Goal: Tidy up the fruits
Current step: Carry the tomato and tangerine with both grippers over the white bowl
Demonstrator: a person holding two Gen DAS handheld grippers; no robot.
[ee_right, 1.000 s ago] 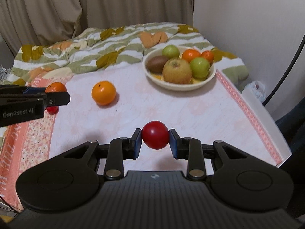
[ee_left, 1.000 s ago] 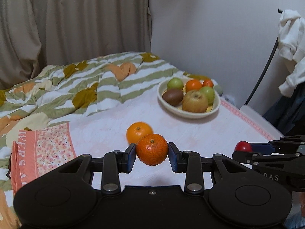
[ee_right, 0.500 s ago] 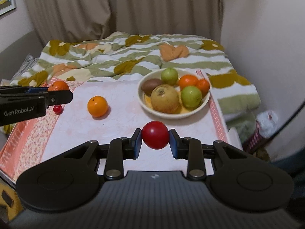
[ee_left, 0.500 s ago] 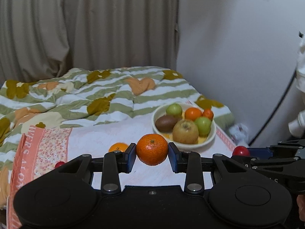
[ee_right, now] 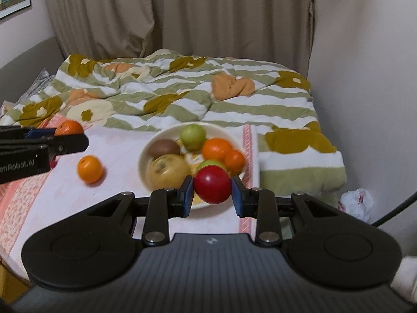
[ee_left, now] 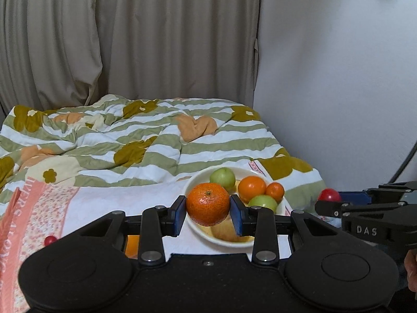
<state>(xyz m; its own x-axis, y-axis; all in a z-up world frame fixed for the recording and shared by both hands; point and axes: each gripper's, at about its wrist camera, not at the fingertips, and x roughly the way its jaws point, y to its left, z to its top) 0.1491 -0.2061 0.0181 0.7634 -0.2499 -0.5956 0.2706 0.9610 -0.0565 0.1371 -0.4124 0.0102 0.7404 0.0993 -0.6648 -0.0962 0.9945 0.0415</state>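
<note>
Left gripper (ee_left: pixel 208 215) pinches mandarin (ee_left: pixel 208 204), right gripper (ee_right: pixel 212 195) pinches red fruit (ee_right: pixel 213 184); bowl (ee_right: pixel 146 154) crowded, dropped fruit may roll out.

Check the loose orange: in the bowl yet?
Out. The orange lies on the cloth, left of the bowl, apart from its rim.

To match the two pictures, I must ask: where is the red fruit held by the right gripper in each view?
Left wrist: red fruit at the right edge, small, beside the white bowl.
Right wrist: low centre, between the right gripper pads.
Shared landmark: the white bowl.
</note>
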